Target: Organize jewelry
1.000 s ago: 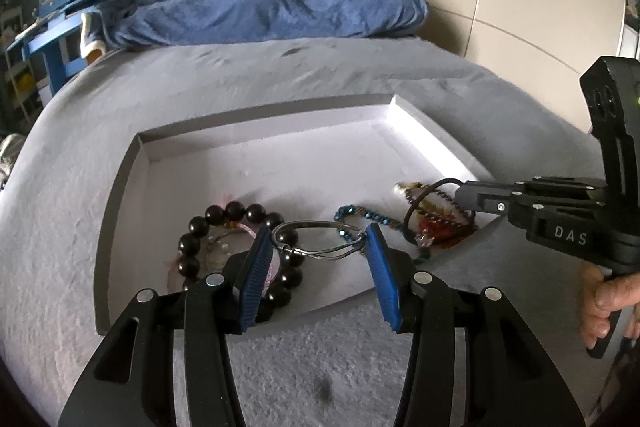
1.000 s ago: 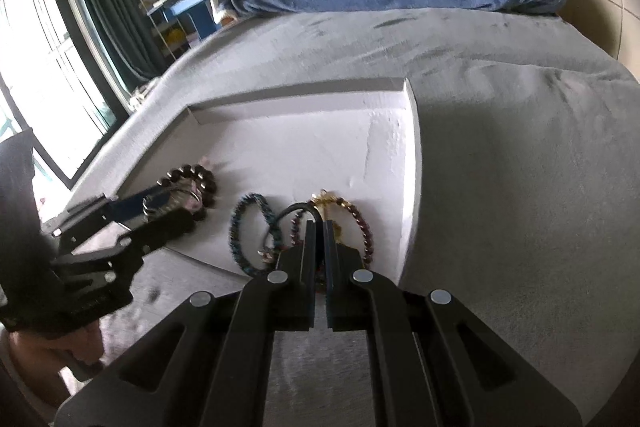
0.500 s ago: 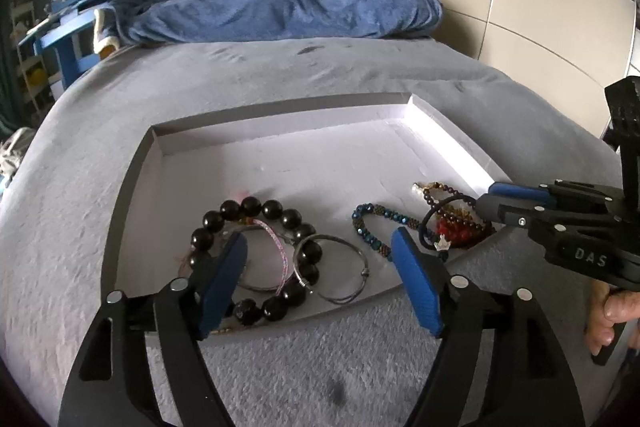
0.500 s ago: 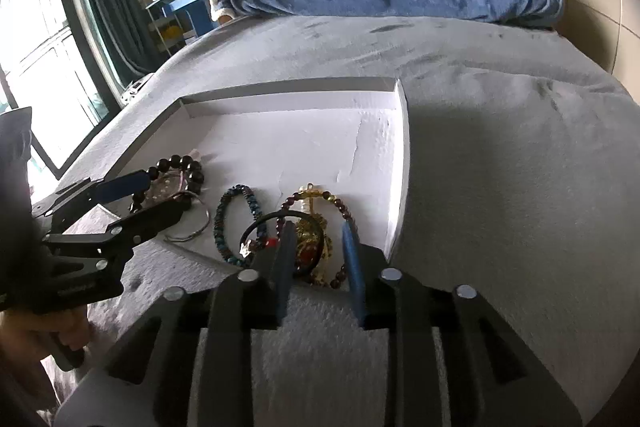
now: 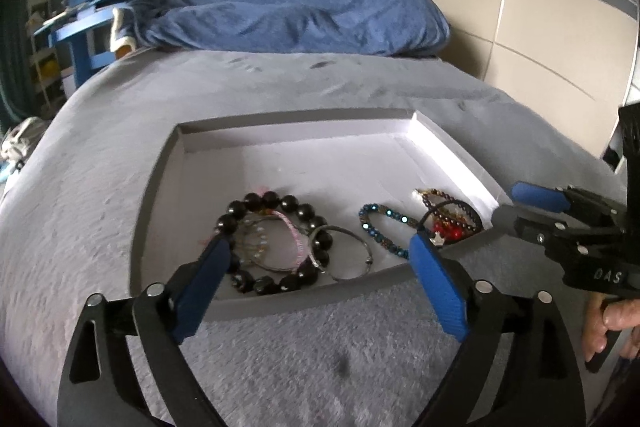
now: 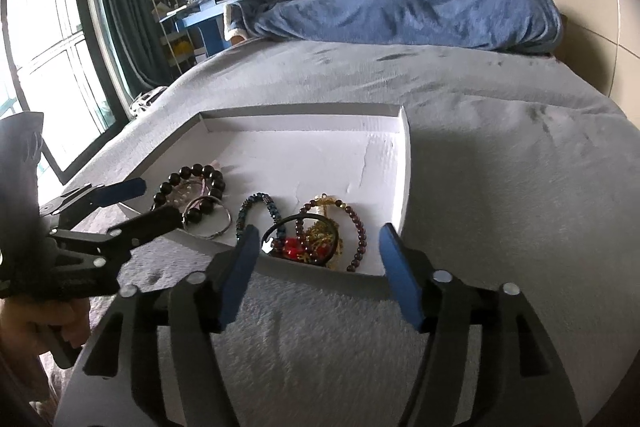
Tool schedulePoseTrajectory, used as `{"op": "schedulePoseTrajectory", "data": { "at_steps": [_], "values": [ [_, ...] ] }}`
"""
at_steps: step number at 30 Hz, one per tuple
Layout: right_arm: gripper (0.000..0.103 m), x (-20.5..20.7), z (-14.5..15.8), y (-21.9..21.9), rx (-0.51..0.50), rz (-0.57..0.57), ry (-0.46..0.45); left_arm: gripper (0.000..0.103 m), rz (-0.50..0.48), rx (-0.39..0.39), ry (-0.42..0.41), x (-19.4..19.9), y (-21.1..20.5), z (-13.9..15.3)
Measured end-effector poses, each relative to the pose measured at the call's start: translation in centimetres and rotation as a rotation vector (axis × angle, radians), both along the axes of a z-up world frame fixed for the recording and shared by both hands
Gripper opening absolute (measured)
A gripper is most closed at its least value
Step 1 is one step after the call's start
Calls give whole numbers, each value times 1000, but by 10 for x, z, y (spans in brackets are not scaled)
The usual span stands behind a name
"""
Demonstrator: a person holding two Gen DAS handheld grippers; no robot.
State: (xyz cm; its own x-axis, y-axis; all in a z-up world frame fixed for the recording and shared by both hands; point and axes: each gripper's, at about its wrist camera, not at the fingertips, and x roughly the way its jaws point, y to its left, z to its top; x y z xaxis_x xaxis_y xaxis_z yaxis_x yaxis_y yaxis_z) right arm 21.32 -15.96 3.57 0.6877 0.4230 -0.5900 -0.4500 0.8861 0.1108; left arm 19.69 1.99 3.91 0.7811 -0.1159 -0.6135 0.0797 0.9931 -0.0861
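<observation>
Bracelets [image 5: 280, 239] lie sorted in the tray [image 5: 160, 187] because your left tool [image 5: 320, 259] and right tool [image 6: 316, 247] have just been opening, both empty.

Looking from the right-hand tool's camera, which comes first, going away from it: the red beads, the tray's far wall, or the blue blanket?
From the right tool, its jaws open and empty:
1. Red beads, just ahead in the tray's near corner.
2. Tray's far wall, mid-bed.
3. Blue blanket, at the bed's far end.
</observation>
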Motion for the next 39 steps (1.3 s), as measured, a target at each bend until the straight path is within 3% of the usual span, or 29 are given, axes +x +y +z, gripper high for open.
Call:
{"op": "schedulePoseTrajectory", "data": {
  "at_steps": [15,27,39],
  "values": [
    [97,-27,4,-9,48,-16,-81,98,56,-28,-64,-38,18,9],
    [97,-63,0,-10,42,-13,-136,98,55,-14,-120,-71,13,9],
    [98,-79,-2,-10,33,-47,-185,98,117,6,-173,-87,14,12]
  ]
}}
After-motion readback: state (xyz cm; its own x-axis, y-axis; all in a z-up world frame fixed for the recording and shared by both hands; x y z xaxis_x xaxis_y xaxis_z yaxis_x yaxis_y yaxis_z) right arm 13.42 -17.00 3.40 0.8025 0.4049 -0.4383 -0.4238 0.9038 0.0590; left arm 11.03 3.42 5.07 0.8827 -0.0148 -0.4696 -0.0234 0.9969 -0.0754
